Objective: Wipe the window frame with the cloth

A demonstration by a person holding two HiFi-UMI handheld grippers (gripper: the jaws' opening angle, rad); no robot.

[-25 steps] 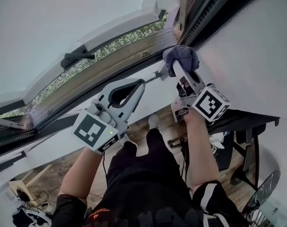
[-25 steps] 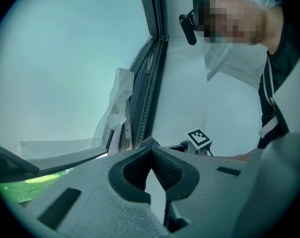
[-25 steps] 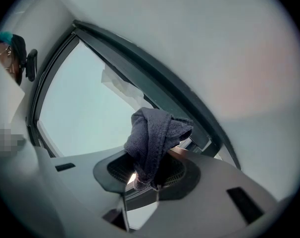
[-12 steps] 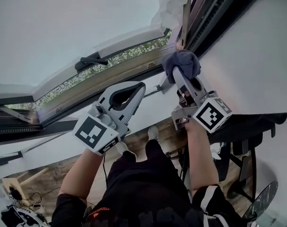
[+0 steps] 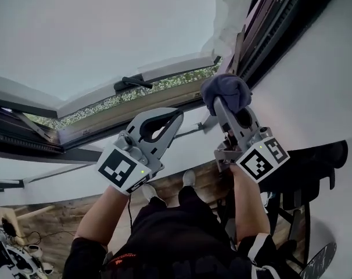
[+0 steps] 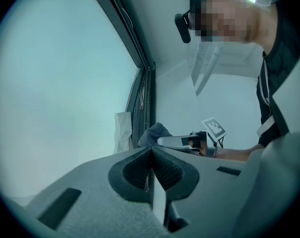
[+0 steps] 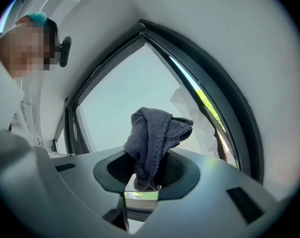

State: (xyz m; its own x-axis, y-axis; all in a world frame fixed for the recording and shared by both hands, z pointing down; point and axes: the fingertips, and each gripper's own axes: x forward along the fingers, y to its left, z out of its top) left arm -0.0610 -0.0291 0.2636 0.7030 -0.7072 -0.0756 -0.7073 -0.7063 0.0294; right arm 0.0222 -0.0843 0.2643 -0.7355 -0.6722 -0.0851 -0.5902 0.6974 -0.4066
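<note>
While the right gripper (image 5: 221, 102) pinches the dark knit cloth (image 5: 225, 89) by a bunched fold just beside the window frame (image 5: 272, 34), it looks soft, light and floppy, best gripped deep in the bunch; left gripper (image 5: 175, 116) closed, empty.

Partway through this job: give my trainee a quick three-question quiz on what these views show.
1. True or false: the left gripper is shut and empty.
2. What holds the cloth? A) left gripper B) right gripper C) nothing
3. Fill in: in the head view, the black window handle lies to the cloth's ____.
Key: 1 true; 2 B; 3 left.
</note>
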